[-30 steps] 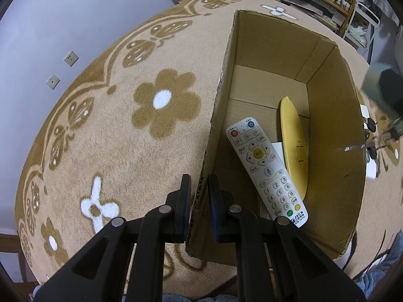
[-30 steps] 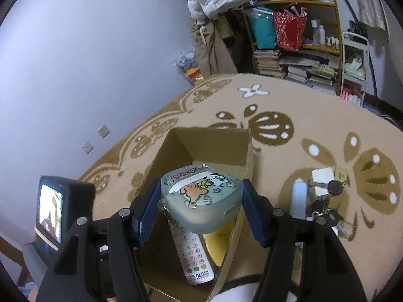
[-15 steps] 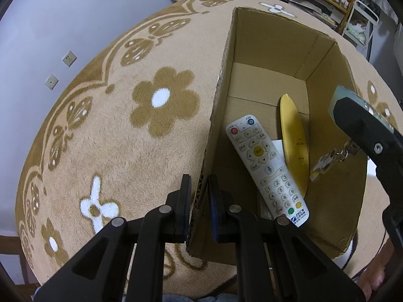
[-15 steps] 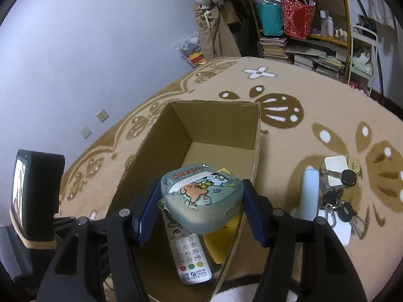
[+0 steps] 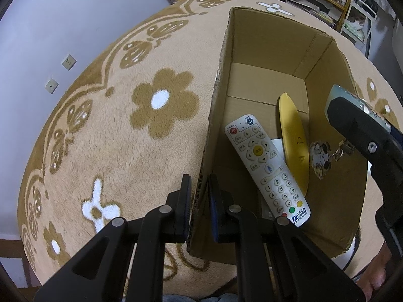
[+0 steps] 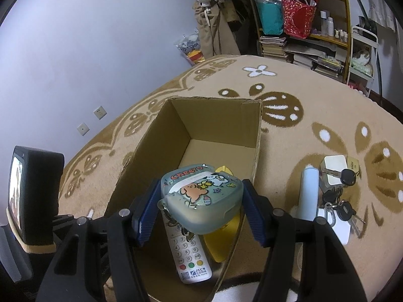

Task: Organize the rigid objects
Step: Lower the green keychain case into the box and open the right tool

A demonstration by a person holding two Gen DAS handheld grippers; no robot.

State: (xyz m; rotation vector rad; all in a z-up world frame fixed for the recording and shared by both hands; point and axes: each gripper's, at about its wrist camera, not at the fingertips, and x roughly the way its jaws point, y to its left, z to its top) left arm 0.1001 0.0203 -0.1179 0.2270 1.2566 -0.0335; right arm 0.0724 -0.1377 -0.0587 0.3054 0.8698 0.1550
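An open cardboard box sits on the flowered carpet. Inside lie a white remote control and a yellow flat object. My left gripper is shut on the box's near left wall. My right gripper is shut on a pale green cartoon case and holds it above the box's near end. In the left wrist view that right gripper reaches over the box's right wall, with a charm and keyring dangling from the case.
On the carpet right of the box lie a pale blue tube, a white block and a bunch of keys. Shelves with books and bags stand at the back. A wall runs along the left.
The right gripper with the case has come in over the box's right wall. The dangling charm now hangs inside the box. My left gripper has kept its hold.
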